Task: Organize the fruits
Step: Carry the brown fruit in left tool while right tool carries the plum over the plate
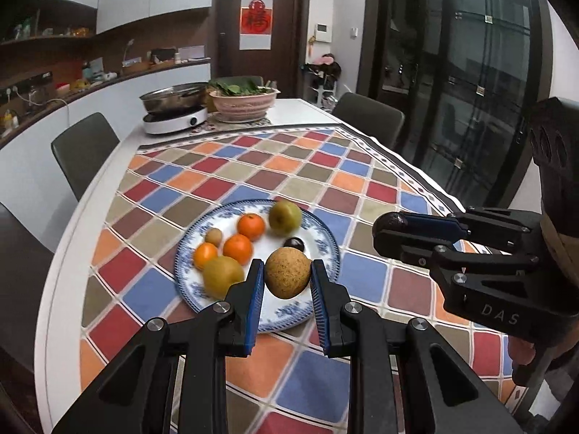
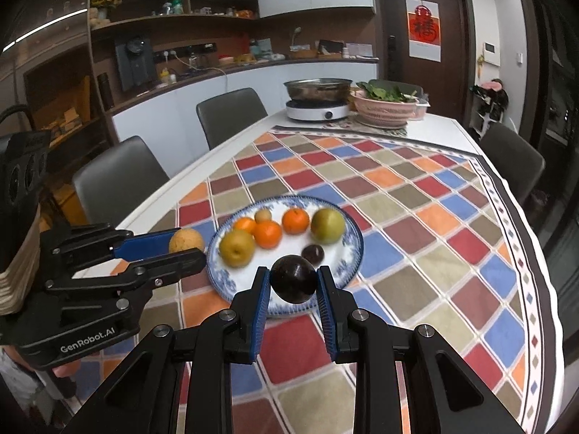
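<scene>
- Left wrist view: the left gripper (image 1: 287,276) pinches a round, speckled tan fruit (image 1: 287,277) between its blue pads, one pad on each flank; the fruit's slightly longer axis runs up and down between them
- The held tan fruit hangs above the near part of the plate (image 1: 327,249), which lies straight ahead and below the jaws on the checked cloth (image 1: 296,170)
- On the plate sit three oranges (image 1: 237,249), two green-yellow pears (image 1: 284,217), one small tan fruit and a small dark fruit (image 1: 294,243); the near rim is bare
- To the right in this view, the right gripper (image 1: 392,226) comes in from the side, clamped on a dark fruit at its tip
- Right wrist view: the right gripper (image 2: 294,280) grips a dark, near-round fruit (image 2: 294,279) between its pads, held over the plate's (image 2: 353,253) near rim
- The small dark fruit (image 2: 313,253) lies on the plate just beyond the held one
- The left gripper (image 2: 186,246) shows at left, level with the plate's left rim, tan fruit (image 2: 185,240) at its tip
- Judged from this, both hands are about equally near the plate; whether the fruits are bound for it or away from it I cannot tell
</scene>
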Motion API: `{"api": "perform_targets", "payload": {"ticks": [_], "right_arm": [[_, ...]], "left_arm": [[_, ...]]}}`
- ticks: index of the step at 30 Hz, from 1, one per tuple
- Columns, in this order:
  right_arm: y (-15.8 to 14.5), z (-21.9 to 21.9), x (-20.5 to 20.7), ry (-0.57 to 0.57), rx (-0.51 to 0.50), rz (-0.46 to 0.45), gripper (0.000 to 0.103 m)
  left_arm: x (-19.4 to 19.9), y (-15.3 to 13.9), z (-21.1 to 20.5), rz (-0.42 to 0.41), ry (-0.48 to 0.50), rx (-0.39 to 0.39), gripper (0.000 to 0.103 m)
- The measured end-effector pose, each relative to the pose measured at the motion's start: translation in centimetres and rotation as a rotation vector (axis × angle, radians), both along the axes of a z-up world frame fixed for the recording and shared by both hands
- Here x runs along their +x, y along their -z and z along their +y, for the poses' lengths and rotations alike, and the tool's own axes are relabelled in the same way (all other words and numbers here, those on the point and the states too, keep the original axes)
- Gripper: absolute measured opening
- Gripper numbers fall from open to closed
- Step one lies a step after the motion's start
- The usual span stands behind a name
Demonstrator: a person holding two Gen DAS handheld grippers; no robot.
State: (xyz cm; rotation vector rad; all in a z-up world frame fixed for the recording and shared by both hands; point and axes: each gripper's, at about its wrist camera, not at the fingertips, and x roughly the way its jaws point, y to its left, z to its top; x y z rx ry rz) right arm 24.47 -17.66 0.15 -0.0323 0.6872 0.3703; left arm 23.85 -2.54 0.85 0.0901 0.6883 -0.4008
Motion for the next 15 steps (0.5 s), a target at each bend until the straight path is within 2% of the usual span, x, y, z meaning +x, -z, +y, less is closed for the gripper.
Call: {"api": "perform_targets", "payload": {"ticks": [15], "right_arm": [[-1.0,2.8,4.4,-0.047,-0.012,-0.014,0.027]], "left_arm": [[3.7,-0.9,1.7,-0.025,-0.018,0.007,0.026]]}}
